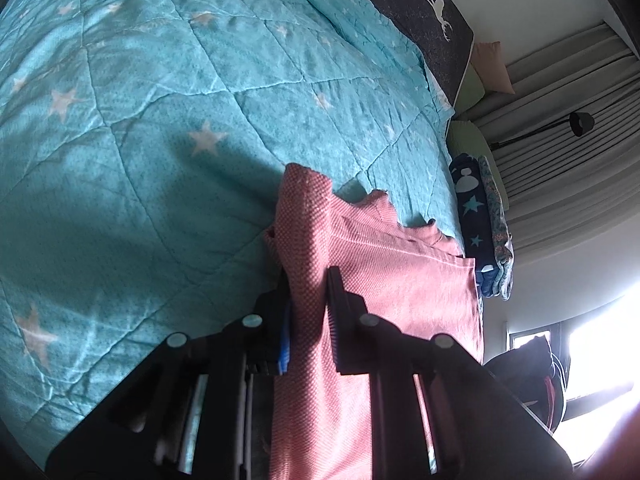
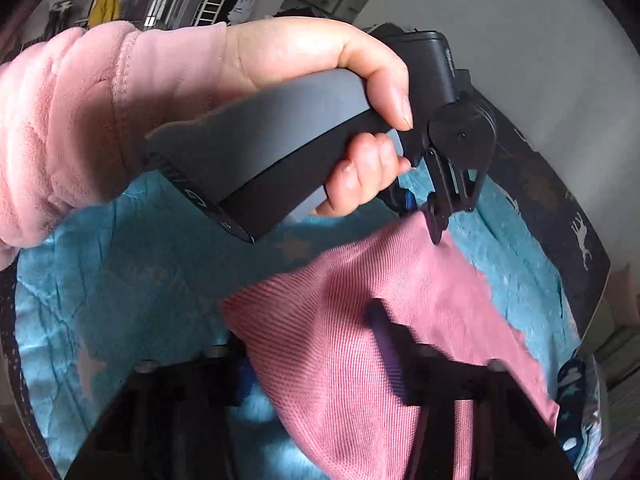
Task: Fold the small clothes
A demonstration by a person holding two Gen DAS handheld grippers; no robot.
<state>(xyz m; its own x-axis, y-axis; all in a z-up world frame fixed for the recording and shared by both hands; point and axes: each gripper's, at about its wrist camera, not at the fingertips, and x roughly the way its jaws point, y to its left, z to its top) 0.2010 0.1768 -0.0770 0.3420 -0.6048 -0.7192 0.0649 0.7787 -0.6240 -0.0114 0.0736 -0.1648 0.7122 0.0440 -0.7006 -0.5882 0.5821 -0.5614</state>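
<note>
Jaws of the left gripper [image 1: 308, 292] clench a bunched fold of a pink knit garment [image 1: 400, 272] above a bed's turquoise star-print quilt [image 1: 160, 120]. The right gripper [image 2: 320, 344], blurred, has the same cloth between its jaws, apparently pinched. A hand [image 2: 320, 80] in a pink fleece sleeve [image 2: 60, 120] grips the left handle. Folded dark clothes [image 1: 476, 216] lie by the quilt's edge.

L claw [image 1: 308, 292], R claw [image 2: 360, 320] clamped.
</note>
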